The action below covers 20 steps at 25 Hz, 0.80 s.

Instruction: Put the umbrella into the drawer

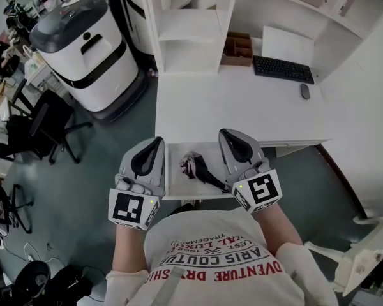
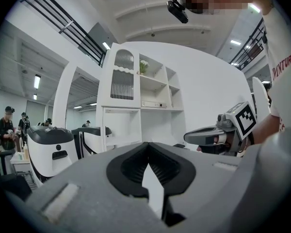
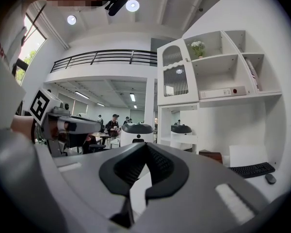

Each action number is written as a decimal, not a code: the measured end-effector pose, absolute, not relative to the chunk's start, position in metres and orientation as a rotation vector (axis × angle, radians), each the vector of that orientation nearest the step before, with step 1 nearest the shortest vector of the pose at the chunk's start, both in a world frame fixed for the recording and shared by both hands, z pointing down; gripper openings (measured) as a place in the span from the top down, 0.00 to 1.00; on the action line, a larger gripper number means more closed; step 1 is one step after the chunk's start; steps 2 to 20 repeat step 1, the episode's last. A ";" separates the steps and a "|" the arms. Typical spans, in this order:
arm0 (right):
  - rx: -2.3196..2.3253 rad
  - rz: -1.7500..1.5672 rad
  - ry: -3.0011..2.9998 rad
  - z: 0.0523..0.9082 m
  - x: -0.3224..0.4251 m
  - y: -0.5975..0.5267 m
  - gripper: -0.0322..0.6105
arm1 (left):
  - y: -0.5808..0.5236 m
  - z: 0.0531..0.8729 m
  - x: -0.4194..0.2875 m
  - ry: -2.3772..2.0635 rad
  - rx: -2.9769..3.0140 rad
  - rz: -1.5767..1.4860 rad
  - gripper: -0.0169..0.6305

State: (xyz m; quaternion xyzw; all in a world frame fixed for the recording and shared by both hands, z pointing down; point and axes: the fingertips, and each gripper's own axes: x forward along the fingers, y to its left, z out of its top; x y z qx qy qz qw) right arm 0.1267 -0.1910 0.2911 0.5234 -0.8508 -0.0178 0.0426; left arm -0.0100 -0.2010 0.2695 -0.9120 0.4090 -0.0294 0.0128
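A folded dark umbrella [image 1: 196, 164] with pale bunched fabric lies inside the open white drawer [image 1: 173, 171] under the desk's front edge. My left gripper [image 1: 156, 141] hovers at the drawer's left side, shut and empty; its own view shows the jaws [image 2: 146, 146] meeting with nothing between them. On the drawer's right edge, just beside the umbrella's dark end, is my right gripper [image 1: 226, 134], also shut and empty [image 3: 146, 146]. Both point level toward the desk. Each gripper view shows the other gripper off to the side, and the umbrella shows in neither.
The white desk [image 1: 242, 107] carries a black keyboard [image 1: 283, 69], a mouse [image 1: 305, 91] and a brown box [image 1: 237, 48]. A white shelf unit [image 1: 190, 37] stands behind. A large white machine [image 1: 89, 50] and black office chairs [image 1: 48, 123] stand at the left.
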 end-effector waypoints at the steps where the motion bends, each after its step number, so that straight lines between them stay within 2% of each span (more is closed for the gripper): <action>1: 1.607 -0.054 -2.606 0.290 0.127 -0.190 0.95 | -0.201 0.269 -0.010 1.273 -2.839 -0.091 0.97; 20: 1.607 -0.054 -2.606 0.290 0.127 -0.190 0.95 | -0.201 0.269 -0.010 1.273 -2.839 -0.091 0.97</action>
